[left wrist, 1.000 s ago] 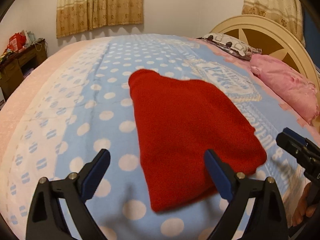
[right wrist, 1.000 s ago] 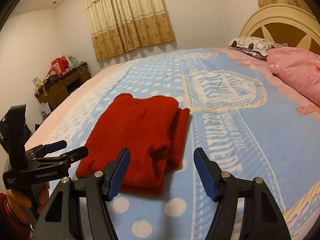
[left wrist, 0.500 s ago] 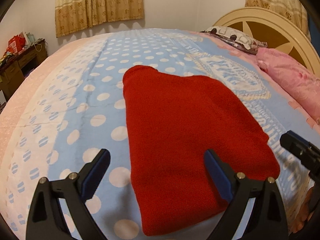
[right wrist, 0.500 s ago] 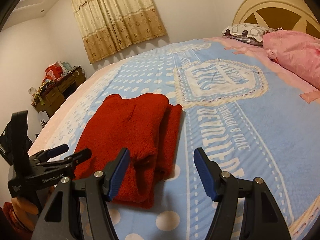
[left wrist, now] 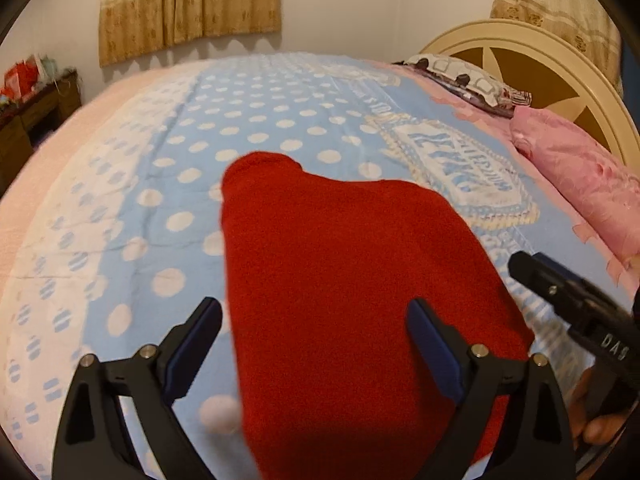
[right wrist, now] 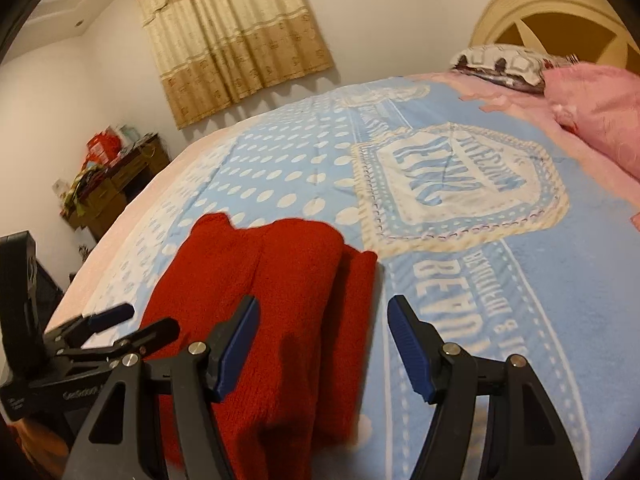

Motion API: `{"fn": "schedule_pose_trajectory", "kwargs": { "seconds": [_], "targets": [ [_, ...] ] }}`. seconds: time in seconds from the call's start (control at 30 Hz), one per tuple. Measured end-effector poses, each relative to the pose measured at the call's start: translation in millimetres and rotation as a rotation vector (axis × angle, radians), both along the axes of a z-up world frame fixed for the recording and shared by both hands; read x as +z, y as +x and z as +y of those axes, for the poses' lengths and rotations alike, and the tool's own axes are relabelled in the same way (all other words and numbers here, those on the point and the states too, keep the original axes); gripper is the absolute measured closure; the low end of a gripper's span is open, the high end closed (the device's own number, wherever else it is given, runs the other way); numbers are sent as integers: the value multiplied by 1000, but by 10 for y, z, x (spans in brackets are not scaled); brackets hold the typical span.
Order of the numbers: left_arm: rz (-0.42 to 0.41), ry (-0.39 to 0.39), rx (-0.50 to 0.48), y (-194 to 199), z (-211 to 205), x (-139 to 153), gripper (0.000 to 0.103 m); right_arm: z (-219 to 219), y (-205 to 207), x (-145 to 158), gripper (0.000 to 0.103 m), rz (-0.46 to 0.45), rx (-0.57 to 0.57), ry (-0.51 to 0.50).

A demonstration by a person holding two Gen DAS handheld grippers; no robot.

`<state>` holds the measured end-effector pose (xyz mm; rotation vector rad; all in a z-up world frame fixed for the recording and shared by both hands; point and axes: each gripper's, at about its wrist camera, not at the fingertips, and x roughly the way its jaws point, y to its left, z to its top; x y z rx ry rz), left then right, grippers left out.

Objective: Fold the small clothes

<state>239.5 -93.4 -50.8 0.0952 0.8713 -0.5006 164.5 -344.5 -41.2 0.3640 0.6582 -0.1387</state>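
Observation:
A folded red knit garment (left wrist: 340, 280) lies on the blue polka-dot bedspread (left wrist: 168, 184). My left gripper (left wrist: 316, 344) is open and empty, its fingers spread over the near end of the garment. In the right wrist view the garment (right wrist: 280, 304) lies lower left, with a folded layer along its right side. My right gripper (right wrist: 322, 344) is open and empty over the garment's right edge. The left gripper also shows in the right wrist view (right wrist: 132, 322), at the garment's left side. The right gripper's tip shows in the left wrist view (left wrist: 560, 292).
A pink pillow (left wrist: 580, 184) and a patterned pillow (left wrist: 460, 80) lie by the cream headboard (left wrist: 560, 68) at the right. A wooden cabinet with clutter (right wrist: 116, 184) stands beyond the bed's left side. Curtains (right wrist: 236, 36) hang on the far wall.
Both grippers have moved forward and lower toward the garment, which now fills more of each view. Both stay open.

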Motion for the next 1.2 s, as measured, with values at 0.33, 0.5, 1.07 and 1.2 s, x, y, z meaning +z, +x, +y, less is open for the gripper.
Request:
{"fn": "schedule_pose_trajectory", "kwargs": {
  "seconds": [0.33,0.5,1.07,1.2],
  "targets": [
    [244,-226,91,223,244,-465,7,-87,107,-482,36,55,15,152],
    [244,-241,94,218,241,-447,7,-100,83,-496,35,44,17,169],
    [184,-207,105,232,143,-459,9,-34,255,-506,30,39,44,179],
    [166,-187,111,222,99,-455,10,11,281,-500,32,53,56,147]
  ]
}}
